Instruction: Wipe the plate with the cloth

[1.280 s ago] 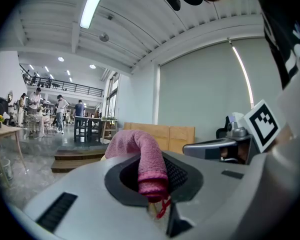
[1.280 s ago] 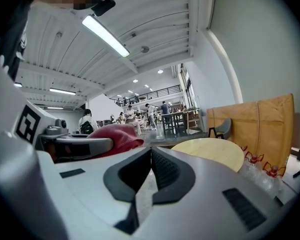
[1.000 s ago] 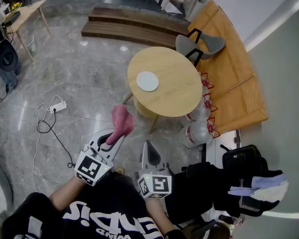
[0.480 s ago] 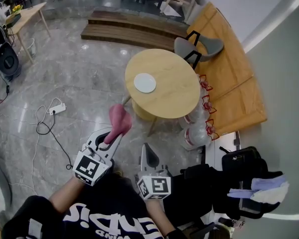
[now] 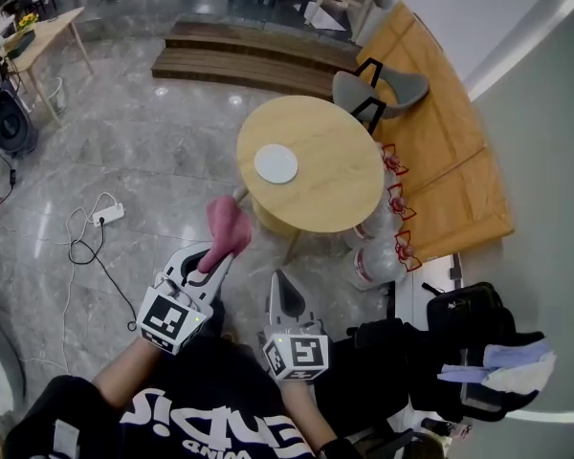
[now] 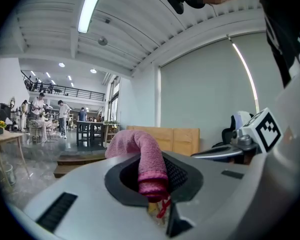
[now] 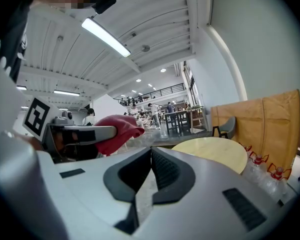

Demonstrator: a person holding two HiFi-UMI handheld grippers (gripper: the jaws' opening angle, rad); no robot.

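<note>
The white plate (image 5: 275, 164) sits on the round wooden table (image 5: 335, 194), toward the tabletop's 9 o'clock edge, and its face is plain white all over. The pink cloth (image 5: 227, 228) is nowhere near it: it's pinched in the left gripper (image 5: 215, 256), out over the floor at about 7 o'clock from the table. In the left gripper view the jaws are clamped on the cloth's lower end, and the rest curls up and flops forward over them. The right gripper (image 5: 285, 299) is just beside the left one, at its 3 o'clock, with its jaws pressed together on nothing.

Around the table:
- a grey chair (image 5: 378, 89) tucked in at 1 o'clock
- a bunch of clear water bottles (image 5: 383, 247) with red handles on the floor at 5 o'clock; can't tell how full they are
- wooden steps (image 5: 249, 55) off at 11 o'clock
- a white power strip (image 5: 110, 215) with a looping black cable on the shiny grey floor (image 5: 153, 142) at 8 o'clock

A black bag (image 5: 464, 314) sits at 3 o'clock from the grippers. The tabletop mostly hides the table's legs.
</note>
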